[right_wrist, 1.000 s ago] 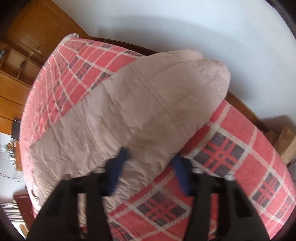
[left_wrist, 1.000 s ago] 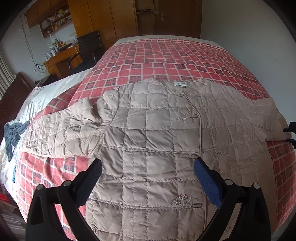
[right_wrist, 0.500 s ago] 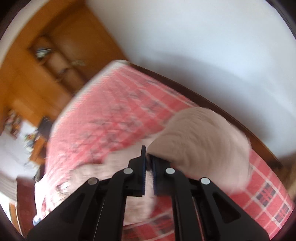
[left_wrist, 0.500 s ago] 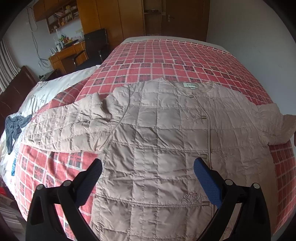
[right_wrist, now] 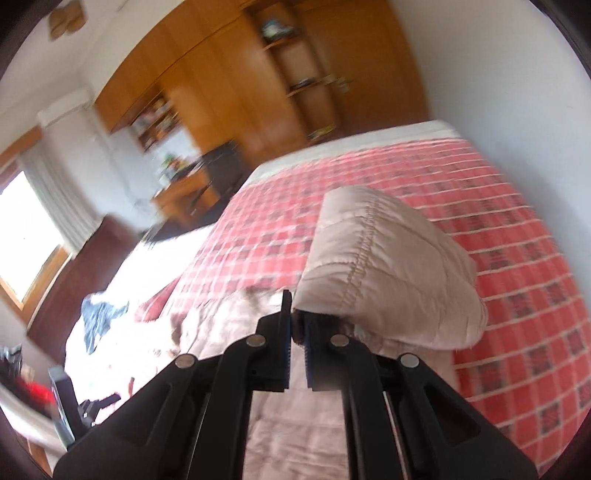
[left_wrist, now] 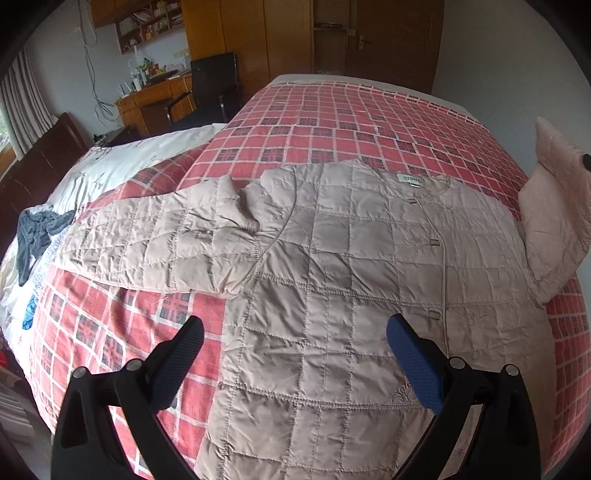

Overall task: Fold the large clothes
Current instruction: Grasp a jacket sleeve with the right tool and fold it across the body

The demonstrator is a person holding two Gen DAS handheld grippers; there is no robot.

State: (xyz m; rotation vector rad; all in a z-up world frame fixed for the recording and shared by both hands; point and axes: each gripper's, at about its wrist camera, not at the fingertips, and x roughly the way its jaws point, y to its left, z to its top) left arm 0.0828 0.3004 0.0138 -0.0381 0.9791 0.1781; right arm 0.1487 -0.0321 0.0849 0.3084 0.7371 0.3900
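Observation:
A beige quilted jacket (left_wrist: 332,280) lies front-up on the red plaid bed, collar toward the far side. Its left sleeve (left_wrist: 155,243) is spread flat to the left. The right sleeve (left_wrist: 554,221) is lifted off the bed at the right edge of the left wrist view. My right gripper (right_wrist: 297,325) is shut on that sleeve's edge, and the sleeve (right_wrist: 388,273) hangs bunched just beyond the fingers. My left gripper (left_wrist: 295,350) hovers open above the jacket's lower body, with nothing between its fingers.
The red plaid bedspread (left_wrist: 351,122) covers the bed, with a white sheet (left_wrist: 140,155) and a dark grey cloth (left_wrist: 33,232) at the left. A wooden desk (left_wrist: 155,99), a black chair (left_wrist: 210,85) and wardrobes (left_wrist: 295,33) stand beyond. A white wall runs along the right.
My right gripper has shut on the right sleeve and raised it off the bed, swinging toward the jacket's body. The left gripper has stayed open and drifted slightly left.

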